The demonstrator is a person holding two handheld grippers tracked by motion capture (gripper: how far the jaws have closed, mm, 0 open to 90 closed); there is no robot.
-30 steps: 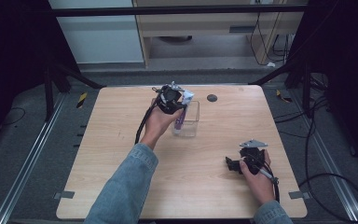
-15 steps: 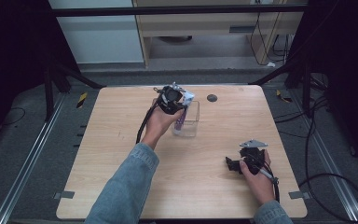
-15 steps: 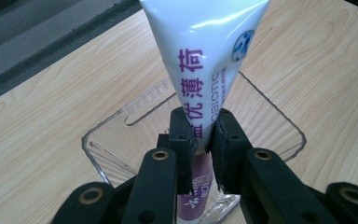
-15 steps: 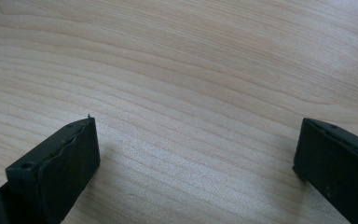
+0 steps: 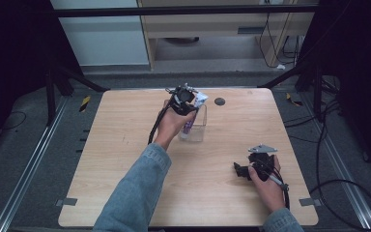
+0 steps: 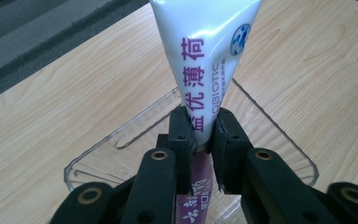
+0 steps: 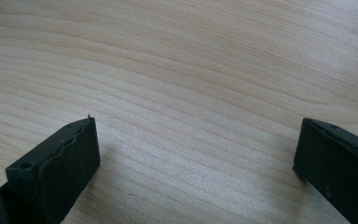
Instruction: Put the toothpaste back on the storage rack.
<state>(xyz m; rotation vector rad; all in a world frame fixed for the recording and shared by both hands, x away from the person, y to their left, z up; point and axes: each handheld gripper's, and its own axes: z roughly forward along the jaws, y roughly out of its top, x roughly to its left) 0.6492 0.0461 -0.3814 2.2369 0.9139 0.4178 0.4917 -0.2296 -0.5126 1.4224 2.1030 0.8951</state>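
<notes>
1. Nearest the person, the right gripper [image 5: 245, 170] is resting low over the table [image 5: 125, 145], well apart from the clear box [image 5: 196, 126] and nearer than it; its jaws are standing wide apart over bare wood, holding nothing.
2. Farther off, the left gripper [image 6: 200, 128] is pointing down into the clear box, its jaws pinching tight on the toothpaste tube [image 6: 209, 65].
3. The tube is standing with its lower end inside the box and its white end rising above the rim.
4. Beyond the box, a small dark disc [image 5: 219, 101] is lying on the table.
</notes>
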